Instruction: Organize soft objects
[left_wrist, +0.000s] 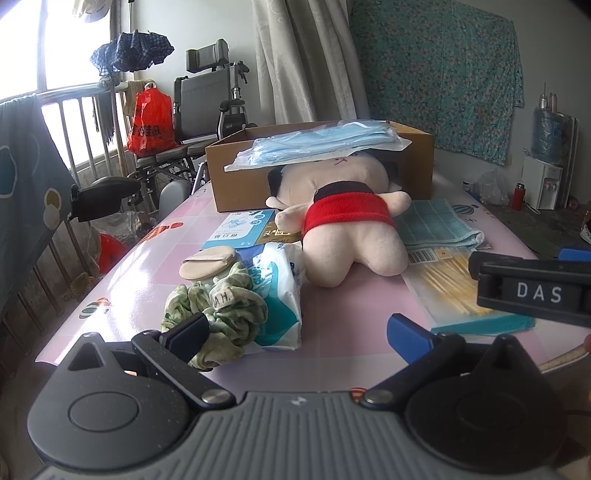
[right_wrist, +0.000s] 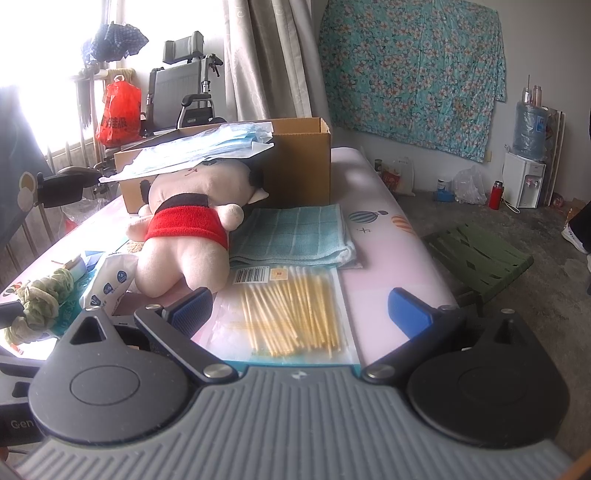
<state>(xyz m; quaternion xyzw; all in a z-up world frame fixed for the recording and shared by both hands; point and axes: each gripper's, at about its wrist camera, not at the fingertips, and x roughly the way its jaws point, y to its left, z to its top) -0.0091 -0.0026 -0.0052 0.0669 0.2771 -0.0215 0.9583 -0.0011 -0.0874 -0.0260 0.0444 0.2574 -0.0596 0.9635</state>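
Left gripper (left_wrist: 299, 338): fingers spread wide, grasping nothing, beside the crinkly green scrunchie (left_wrist: 216, 314).
Right gripper (right_wrist: 303, 310): released, over the clear swab packet (right_wrist: 291, 314).
Plush doll (left_wrist: 347, 225): fuzzy, red-banded, facedown before the box.
Cardboard box (left_wrist: 413, 166): bagged blue masks (left_wrist: 317, 146) across its rim.

Plush toy's (left_wrist: 343, 229) head under mask pack (left_wrist: 317, 146)

A wheelchair (left_wrist: 207, 107) is parked behind the pink bench (left_wrist: 354, 306) beside a red plastic bag (left_wrist: 150, 122) — a floral cloth (right_wrist: 410, 70) is hung on the wall, with a water dispenser (right_wrist: 526, 162) stood below.
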